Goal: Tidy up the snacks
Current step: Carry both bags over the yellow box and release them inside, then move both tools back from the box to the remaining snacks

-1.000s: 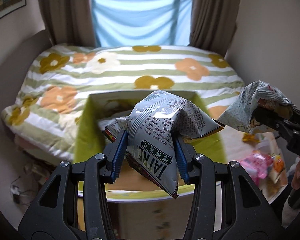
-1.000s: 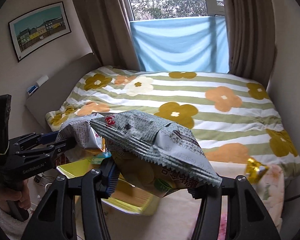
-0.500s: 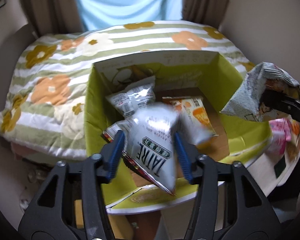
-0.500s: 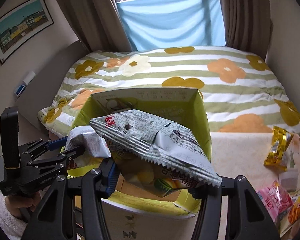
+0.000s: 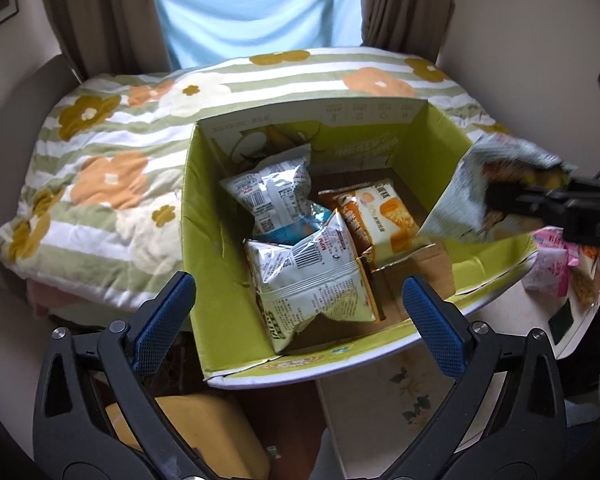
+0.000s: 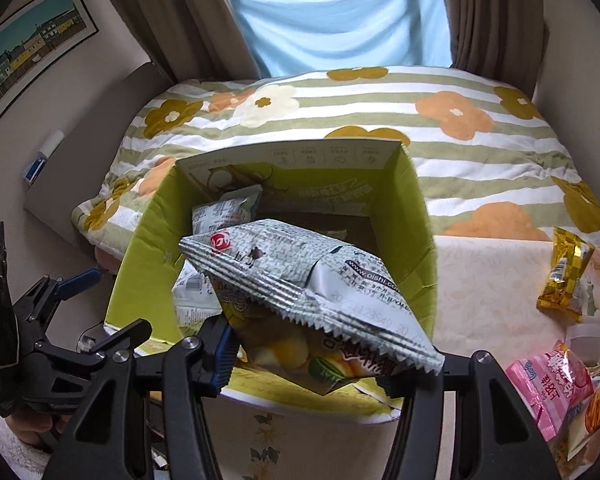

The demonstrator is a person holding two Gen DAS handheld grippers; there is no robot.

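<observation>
A green cardboard box [image 5: 208, 208] [image 6: 140, 264] stands open in front of the bed. Several snack bags lie in it, with a silver chip bag [image 5: 312, 276] on top at the near side. My left gripper [image 5: 300, 308] is open and empty above the box's near edge; it also shows in the right wrist view [image 6: 80, 308]. My right gripper [image 6: 304, 364] is shut on a grey-green chip bag [image 6: 300, 280] and holds it over the box's right rim; the bag also shows in the left wrist view [image 5: 488, 196].
A bed with a flowered striped cover [image 6: 440, 144] lies behind the box. On the pale table [image 6: 480, 280] to the right lie a gold packet [image 6: 564, 276] and pink and orange snack packs [image 6: 556, 384]. A yellow object [image 5: 204, 432] sits below the box.
My left gripper opened and let the silver chip bag drop into the box. Both grippers tilted down towards the box, and the right one moved its bag closer over it.
</observation>
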